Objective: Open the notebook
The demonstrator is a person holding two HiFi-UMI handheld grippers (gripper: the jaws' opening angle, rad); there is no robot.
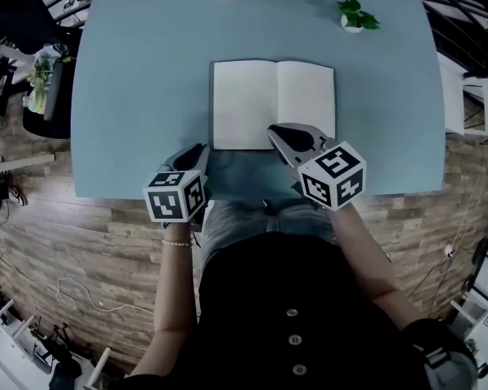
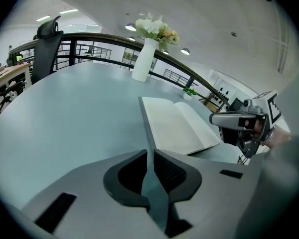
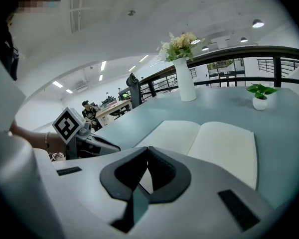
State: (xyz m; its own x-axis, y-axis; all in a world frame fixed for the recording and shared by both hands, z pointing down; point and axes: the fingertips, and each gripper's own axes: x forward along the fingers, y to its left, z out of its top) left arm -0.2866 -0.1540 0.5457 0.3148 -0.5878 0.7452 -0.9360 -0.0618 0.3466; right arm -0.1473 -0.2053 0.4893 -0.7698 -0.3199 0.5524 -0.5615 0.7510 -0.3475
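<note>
The open white-paged notebook (image 1: 272, 104) lies flat — left gripper (image 1: 200, 149), slightly parted and empty, just beside its near-left corner; right gripper (image 1: 272, 130), tips together, over its near edge.

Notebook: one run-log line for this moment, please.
notebook: open flat on table | left gripper: jaws slightly apart, empty | right gripper: jaws together, empty, at notebook's near edge

left gripper (image 2: 148, 154): jaws slightly apart, empty | right gripper (image 3: 148, 151): jaw tips together, empty
</note>
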